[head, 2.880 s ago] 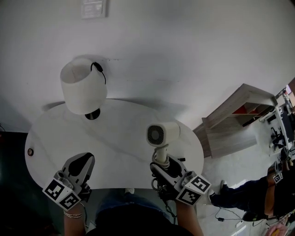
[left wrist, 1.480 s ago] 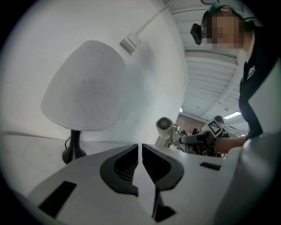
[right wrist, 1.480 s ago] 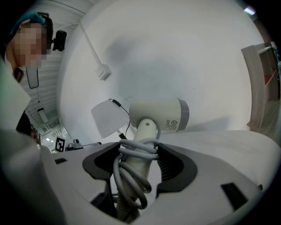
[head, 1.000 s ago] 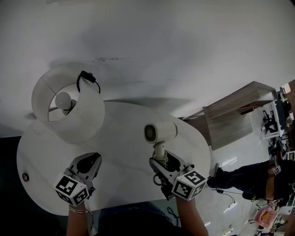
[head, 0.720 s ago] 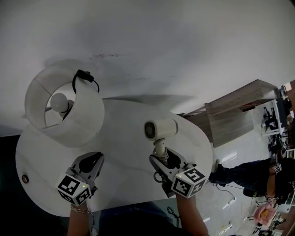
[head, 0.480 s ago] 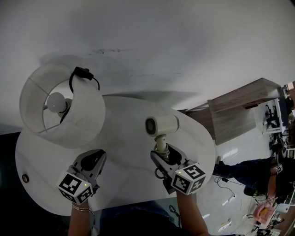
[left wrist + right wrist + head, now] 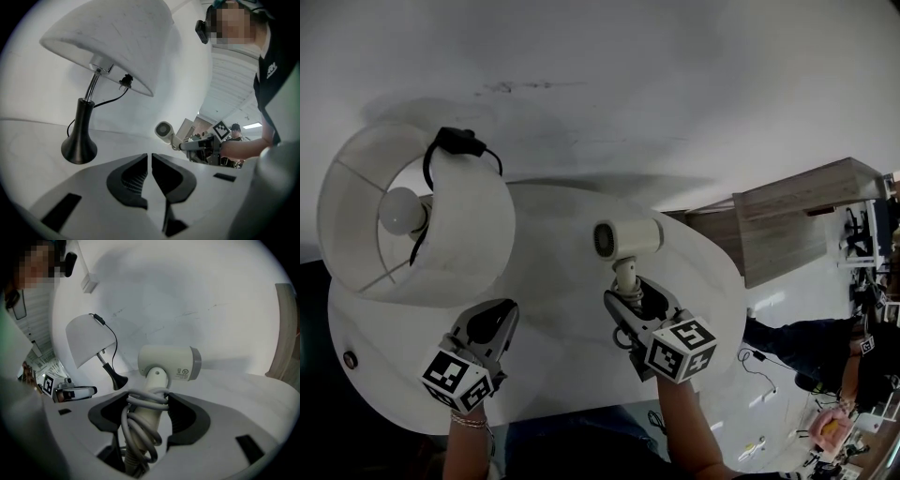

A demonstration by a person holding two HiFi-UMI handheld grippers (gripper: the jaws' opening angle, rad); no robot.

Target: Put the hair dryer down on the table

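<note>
A cream hair dryer [image 7: 627, 240] [image 7: 169, 363] is held upright over the white oval table [image 7: 562, 281], its barrel lying across the top and its cord wound round the handle. My right gripper [image 7: 630, 300] [image 7: 149, 411] is shut on that handle and cord. The dryer also shows small in the left gripper view [image 7: 164, 130]. My left gripper [image 7: 492, 323] [image 7: 149, 165] hovers over the table's left front part, its jaws nearly touching and nothing between them.
A table lamp with a white shade [image 7: 412, 220] [image 7: 110, 37] and a black base [image 7: 78, 140] stands at the table's back left. A wooden cabinet [image 7: 797, 220] is to the right of the table. A person [image 7: 825, 352] is on the floor at far right.
The view has shifted, so the lamp shade looks larger and nearer at left. The right gripper keeps the hair dryer upright over the table, moved slightly forward. The left gripper has barely moved.
</note>
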